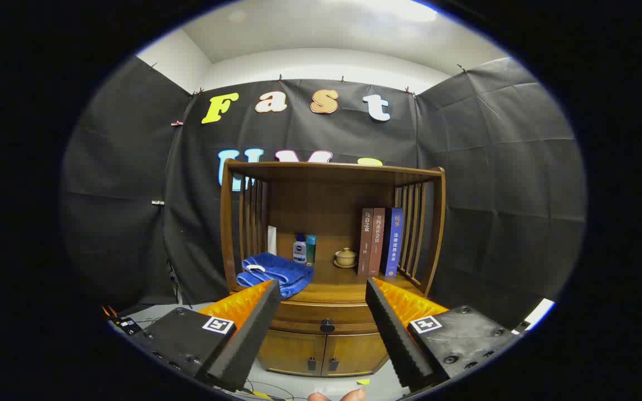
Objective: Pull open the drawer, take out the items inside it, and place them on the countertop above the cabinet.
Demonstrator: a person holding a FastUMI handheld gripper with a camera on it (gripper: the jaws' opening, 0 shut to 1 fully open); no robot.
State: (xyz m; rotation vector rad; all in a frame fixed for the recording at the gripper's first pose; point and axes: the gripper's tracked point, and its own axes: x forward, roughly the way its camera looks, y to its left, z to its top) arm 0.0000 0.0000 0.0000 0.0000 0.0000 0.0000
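A wooden cabinet (332, 184) with slatted sides stands ahead of me against the booth's wall. Its drawer (310, 317) sits closed under the countertop (332, 287), with a dark round knob (327, 324) in the middle. My gripper (324, 292) is open and holds nothing. Its fingertips (270, 289) frame the drawer front from a distance, and the knob lies just below and beyond the gap between them. What the drawer holds is hidden.
On the countertop lie a folded blue towel (276, 270), two small bottles (303, 249), a small lidded teacup on a saucer (346, 257) and three upright books (381, 241). Two lower doors (321, 351) have small handles. Cables run over the floor (265, 390).
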